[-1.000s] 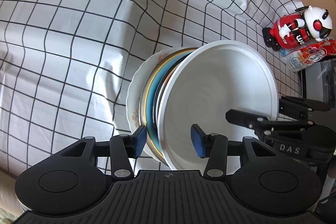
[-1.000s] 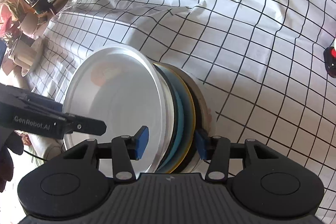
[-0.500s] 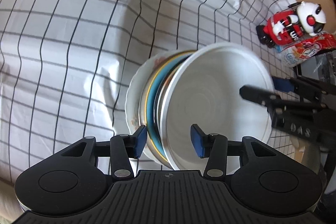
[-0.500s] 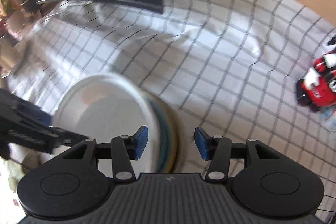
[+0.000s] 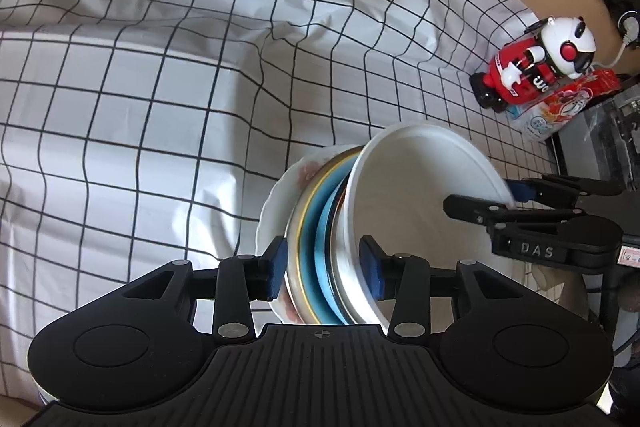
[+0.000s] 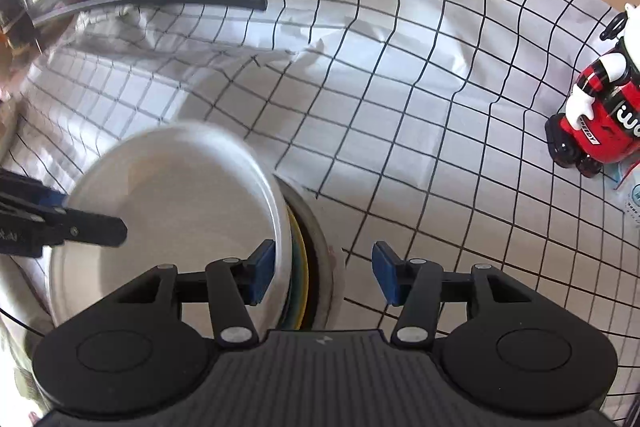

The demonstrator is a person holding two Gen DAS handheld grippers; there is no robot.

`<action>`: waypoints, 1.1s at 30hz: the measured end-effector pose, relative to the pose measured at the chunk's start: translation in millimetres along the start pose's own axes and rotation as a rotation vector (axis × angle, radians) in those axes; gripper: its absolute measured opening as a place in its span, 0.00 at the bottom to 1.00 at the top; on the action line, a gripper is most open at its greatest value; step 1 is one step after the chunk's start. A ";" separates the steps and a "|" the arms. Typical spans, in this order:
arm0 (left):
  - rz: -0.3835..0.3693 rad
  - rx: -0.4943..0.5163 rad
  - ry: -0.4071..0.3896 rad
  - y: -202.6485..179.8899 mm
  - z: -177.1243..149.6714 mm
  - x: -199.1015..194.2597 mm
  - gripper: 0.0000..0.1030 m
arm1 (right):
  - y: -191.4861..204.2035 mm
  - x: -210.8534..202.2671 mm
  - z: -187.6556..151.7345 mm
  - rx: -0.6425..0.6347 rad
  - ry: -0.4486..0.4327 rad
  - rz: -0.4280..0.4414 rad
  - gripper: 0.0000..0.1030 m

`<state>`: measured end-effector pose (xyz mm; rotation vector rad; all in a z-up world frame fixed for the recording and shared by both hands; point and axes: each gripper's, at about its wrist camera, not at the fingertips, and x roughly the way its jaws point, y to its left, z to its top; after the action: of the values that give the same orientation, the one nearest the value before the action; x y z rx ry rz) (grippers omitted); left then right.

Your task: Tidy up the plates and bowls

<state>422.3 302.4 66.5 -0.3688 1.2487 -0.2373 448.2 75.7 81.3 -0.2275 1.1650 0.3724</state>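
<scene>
Four dishes make up the stack [image 5: 320,227] that stands on edge over the black-and-white checked cloth on the bench [image 5: 140,107]. From one end these are a white plate with a pink floral rim [image 5: 276,211], a gold-edged plate, a blue plate and a deep white bowl [image 5: 420,195]. The bowl's hollow faces away from the plates.

The left hand-held gripper [image 5: 323,267] points steeply down onto the near rim. Its jaws are set wide, with one blue pad against the back of the floral plate and the other against the bowl's inner wall, so it appears to clamp the whole stack.

The right hand-held gripper [image 6: 324,271] straddles the opposite rim. One pad sits against the inside of the bowl, while the other stands clear of the outermost plate. It is part-open and grips nothing.

The stacking axis runs across both pairs of jaws, from pad to pad. Both grippers are at the stack, but only the left carries it. Judging from this, the right one must close across that axis before the stack can be laid flat.
</scene>
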 end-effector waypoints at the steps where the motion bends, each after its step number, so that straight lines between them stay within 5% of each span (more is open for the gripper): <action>1: -0.003 -0.002 -0.006 2.5 -2.5 0.5 0.44 | 2.1 1.9 -4.4 -0.006 -0.002 -0.009 0.50; 7: -0.024 -0.028 -0.110 7.7 -23.3 -7.4 0.41 | -2.5 -19.9 -30.5 0.057 -0.179 0.036 0.50; 12: -0.016 0.046 -0.347 -9.3 -65.0 -46.8 0.41 | -9.1 -61.7 -72.7 0.128 -0.352 0.083 0.51; 19: -0.053 0.061 -0.607 -41.1 -172.0 -78.7 0.39 | -12.7 -108.9 -194.0 0.235 -0.525 0.091 0.60; 27: 0.165 0.055 -0.787 -90.1 -315.5 -72.1 0.18 | 42.8 -107.0 -325.2 0.217 -0.643 -0.049 0.61; 33: 0.215 0.188 -0.816 -104.7 -368.8 -48.0 0.15 | 79.4 -99.4 -383.2 0.189 -0.708 -0.119 0.61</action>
<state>59.0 171.7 51.1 -0.1343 0.4484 -0.0059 56.6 -7.5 28.1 0.0086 0.4801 0.2058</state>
